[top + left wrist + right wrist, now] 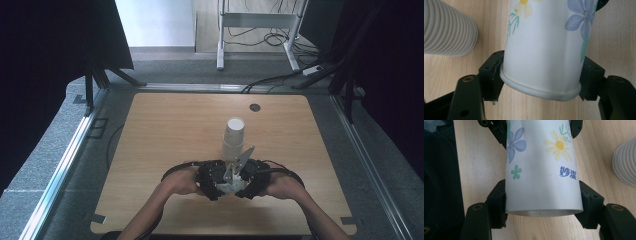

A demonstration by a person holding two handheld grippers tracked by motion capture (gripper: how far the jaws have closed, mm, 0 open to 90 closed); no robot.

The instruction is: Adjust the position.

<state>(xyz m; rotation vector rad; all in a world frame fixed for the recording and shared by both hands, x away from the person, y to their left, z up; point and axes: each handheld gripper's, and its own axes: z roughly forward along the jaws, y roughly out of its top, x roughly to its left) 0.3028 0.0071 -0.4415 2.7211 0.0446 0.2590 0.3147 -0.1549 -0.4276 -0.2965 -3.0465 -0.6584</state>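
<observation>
A white paper cup printed with blue and yellow flowers lies level between my two grippers, just above the wooden table. My left gripper is shut on its rolled-rim end, a pad pressing on each side. My right gripper is shut on the cup at its base end, and the other gripper's jaws show at the far end. In the high view the left gripper and the right gripper meet tip to tip near the table's front, where a grey plate hides the cup.
A white ribbed cup stands on the table just beyond the grippers, and shows close beside the held cup as a ribbed cup. A small round hole lies near the far edge. Metal rails line both sides.
</observation>
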